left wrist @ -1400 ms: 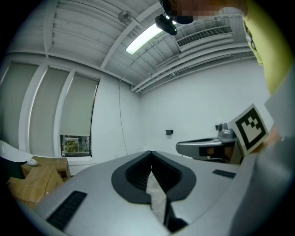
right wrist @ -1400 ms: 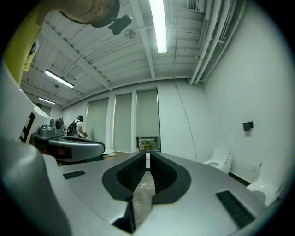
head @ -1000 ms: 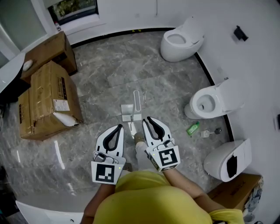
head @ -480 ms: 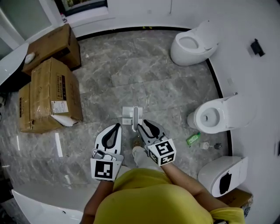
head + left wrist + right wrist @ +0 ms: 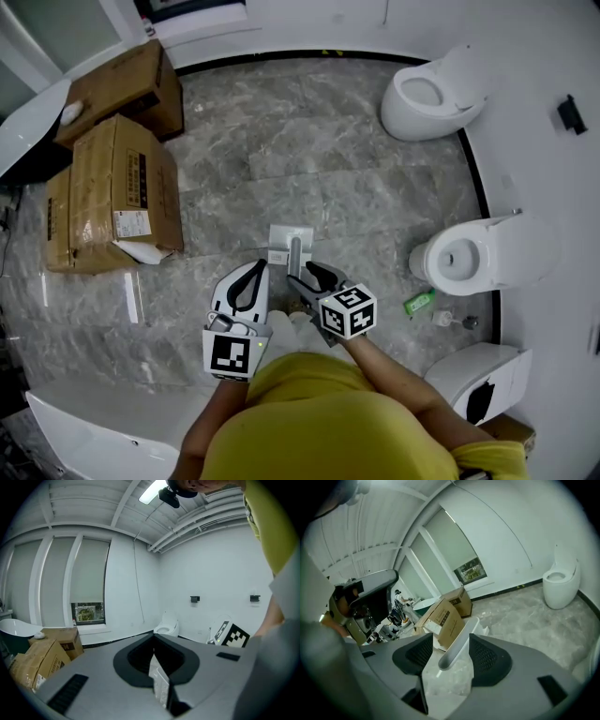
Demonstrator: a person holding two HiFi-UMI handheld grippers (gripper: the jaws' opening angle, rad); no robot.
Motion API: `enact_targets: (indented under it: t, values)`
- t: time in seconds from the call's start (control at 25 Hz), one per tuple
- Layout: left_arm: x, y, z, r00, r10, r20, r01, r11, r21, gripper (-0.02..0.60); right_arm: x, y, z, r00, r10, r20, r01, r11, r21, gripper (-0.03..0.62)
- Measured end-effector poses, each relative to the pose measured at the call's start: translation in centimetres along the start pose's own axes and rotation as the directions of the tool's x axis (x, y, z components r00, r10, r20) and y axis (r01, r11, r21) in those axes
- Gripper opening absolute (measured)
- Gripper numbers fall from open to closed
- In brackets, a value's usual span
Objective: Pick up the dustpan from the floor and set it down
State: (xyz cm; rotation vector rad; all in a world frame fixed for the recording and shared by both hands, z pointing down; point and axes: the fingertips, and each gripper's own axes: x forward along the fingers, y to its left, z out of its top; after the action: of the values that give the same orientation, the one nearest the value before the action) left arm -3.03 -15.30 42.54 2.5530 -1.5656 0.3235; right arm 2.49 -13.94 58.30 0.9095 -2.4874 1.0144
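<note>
A white dustpan [image 5: 287,238] rests on the grey marble floor, its long handle [image 5: 295,253] standing up toward me. In the right gripper view the handle [image 5: 458,648] rises between the two black pads, close to the right pad with a gap on the left. My right gripper [image 5: 302,277] has its jaws opening around the handle without pressing on it. Just left of the dustpan my left gripper [image 5: 253,273] hangs shut and empty; in its own view the left gripper [image 5: 153,641] shows jaws meeting.
Cardboard boxes [image 5: 117,192] stand at the left, one more [image 5: 122,89] behind. Three white toilets [image 5: 431,94] [image 5: 483,253] [image 5: 473,375] line the curved right wall. A small green item [image 5: 419,301] lies near the middle toilet. A white tub rim [image 5: 84,441] is near left.
My right gripper has sunk and rolled toward the dustpan handle, and its jaws have widened around it. The left gripper has shifted a little. The dustpan stays on the floor.
</note>
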Motion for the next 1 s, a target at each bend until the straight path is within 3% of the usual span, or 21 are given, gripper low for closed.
enact_targets:
  t: [0.2,0.52,1.0]
  values:
    - [0.8,-0.1,-1.3,0.997,-0.052,-0.059,0.054,0.998,0.029,0.003,1.4,-1.1,-1.7,0.998,0.032,-0.061,-0.027,0.996,0.081,0.286]
    - [1.7,-0.9,-2.5,0.980,-0.156,-0.123,0.158,0.987,0.010,0.003,3.0,-0.9,-3.0,0.982,0.170,-0.080,-0.147,0.960,0.239,0.298]
    - [3.4,0.0,-4.0,0.967,-0.186,-0.173,0.189,0.982,0.000,0.003,5.7,-0.7,-3.1,0.949,0.295,-0.107,-0.255,0.924,0.286,0.278]
